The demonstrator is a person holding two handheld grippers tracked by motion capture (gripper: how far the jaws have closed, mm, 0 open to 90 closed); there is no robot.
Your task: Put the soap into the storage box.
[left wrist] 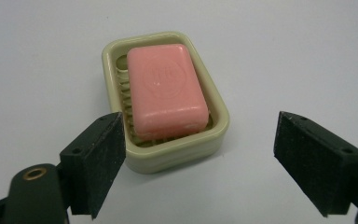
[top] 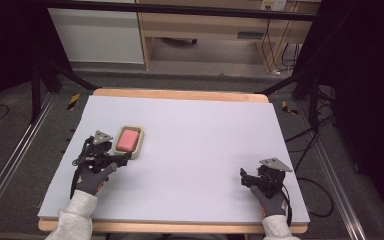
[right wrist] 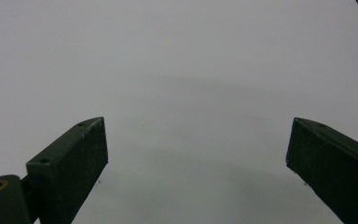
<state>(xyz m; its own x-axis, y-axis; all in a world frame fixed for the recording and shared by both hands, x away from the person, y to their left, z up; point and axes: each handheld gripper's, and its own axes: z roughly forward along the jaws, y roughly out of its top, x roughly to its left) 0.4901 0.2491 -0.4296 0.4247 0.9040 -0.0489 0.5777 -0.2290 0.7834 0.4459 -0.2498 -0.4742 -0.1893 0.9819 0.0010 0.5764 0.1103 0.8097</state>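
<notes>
Pink soap bar in its soap dish lies just ahead of the spread left hand-held gripper, long axis probably running away from it; spread right hand-held gripper well apart.

Grey gloves, pale grey sleeves; black grippers, grey plates.

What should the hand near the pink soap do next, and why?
Probably ease the left gripper forward a little. Its jaws stand wide open just short of the soap dish, and the pink soap lies in it untouched, so closing now would likely catch nothing. The right gripper is open too, far off over bare table.
</notes>
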